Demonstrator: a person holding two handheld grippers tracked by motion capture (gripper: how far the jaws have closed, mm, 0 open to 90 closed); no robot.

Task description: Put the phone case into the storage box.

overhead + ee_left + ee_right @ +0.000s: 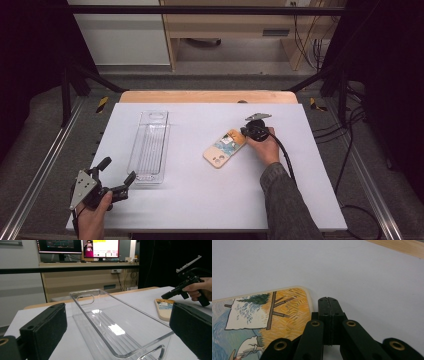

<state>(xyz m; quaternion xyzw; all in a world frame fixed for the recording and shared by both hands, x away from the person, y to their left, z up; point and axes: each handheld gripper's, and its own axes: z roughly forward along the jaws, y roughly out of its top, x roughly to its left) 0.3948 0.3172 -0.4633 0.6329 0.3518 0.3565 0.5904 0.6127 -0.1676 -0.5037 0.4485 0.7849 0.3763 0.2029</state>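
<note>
right gripper [248, 131] jaws pressed together with nothing between them, tip sitting just beside the top corner of the phone case [224, 148], at its edge. can't tell whether it's touching. case lies flat, printed side up, mid-table, right of the clear bin [148, 147] and well apart from it.

left gripper [116, 176] spread wide, hovering at the bin's near end, aimed down its length, not touching it.

risks as i see them:
- case is thin and flat on a smooth sheet [280, 200]. closed jaws can only push it, so it will likely skate or spin away rather than lift.
- to pinch it, the jaws must open and get one pad under the edge. if the tip comes down too steep, it will just press the case into the table.
- a corner-only grip could let the case pivot and drop on the way over to the bin.
- bin is light and unheld. a bump from either gripper could slide it.
</note>
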